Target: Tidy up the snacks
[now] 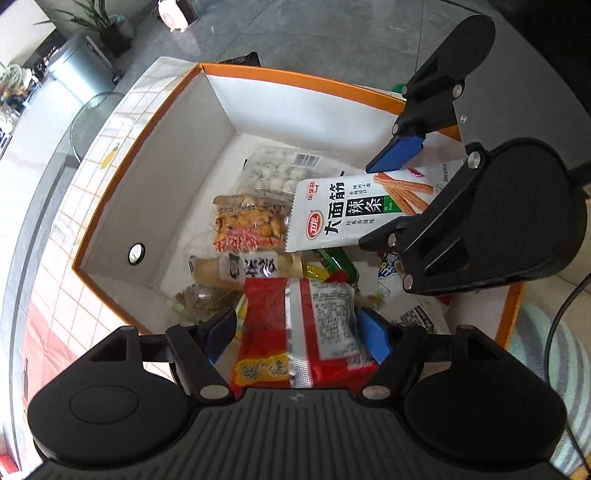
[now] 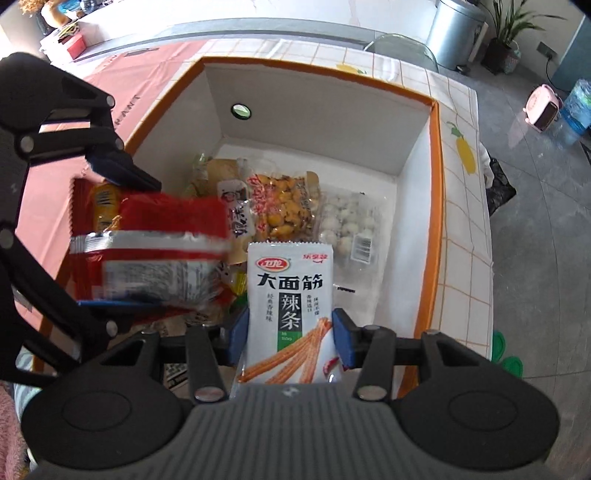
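Note:
A white box with an orange rim holds several snack packs. My left gripper is shut on a red snack packet and holds it over the box's near side; the packet also shows in the right wrist view. My right gripper is shut on a white spicy-strip packet, held above the box floor; it also shows in the left wrist view with the right gripper. In the box lie a yellow bean pack and a pack of white balls.
The box stands on a white grid tablecloth beside a pink cloth. A metal bin, a potted plant and a glass chair back stand beyond the table. Green lids lie at the right.

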The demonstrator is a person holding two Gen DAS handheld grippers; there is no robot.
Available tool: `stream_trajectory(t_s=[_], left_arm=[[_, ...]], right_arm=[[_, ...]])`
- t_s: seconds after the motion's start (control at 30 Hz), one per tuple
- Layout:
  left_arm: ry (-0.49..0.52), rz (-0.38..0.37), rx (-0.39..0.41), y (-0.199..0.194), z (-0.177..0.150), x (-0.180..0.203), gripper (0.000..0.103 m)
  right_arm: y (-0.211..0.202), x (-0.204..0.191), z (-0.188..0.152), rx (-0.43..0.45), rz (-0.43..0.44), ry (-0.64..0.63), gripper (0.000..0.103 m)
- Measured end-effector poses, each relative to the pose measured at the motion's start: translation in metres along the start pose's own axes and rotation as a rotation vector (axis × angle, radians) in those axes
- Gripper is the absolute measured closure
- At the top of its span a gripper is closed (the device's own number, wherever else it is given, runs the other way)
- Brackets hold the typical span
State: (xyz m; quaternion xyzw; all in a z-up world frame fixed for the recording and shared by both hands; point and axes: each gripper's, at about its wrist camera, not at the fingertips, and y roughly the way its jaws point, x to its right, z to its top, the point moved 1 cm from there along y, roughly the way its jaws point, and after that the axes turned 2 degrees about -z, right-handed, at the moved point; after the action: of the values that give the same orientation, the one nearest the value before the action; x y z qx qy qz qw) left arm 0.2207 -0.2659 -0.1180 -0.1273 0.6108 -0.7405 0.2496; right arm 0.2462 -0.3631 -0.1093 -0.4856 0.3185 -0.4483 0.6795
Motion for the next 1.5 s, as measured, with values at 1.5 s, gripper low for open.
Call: stream_trajectory(t_s=[1.5], left_arm=[[-0.733, 0.431, 0.612, -0.194, -0.239, 0.019, 0.015]], right_arm=[[-0.158, -0.196, -0.079, 0.539, -0.201, 0.311, 0.027]])
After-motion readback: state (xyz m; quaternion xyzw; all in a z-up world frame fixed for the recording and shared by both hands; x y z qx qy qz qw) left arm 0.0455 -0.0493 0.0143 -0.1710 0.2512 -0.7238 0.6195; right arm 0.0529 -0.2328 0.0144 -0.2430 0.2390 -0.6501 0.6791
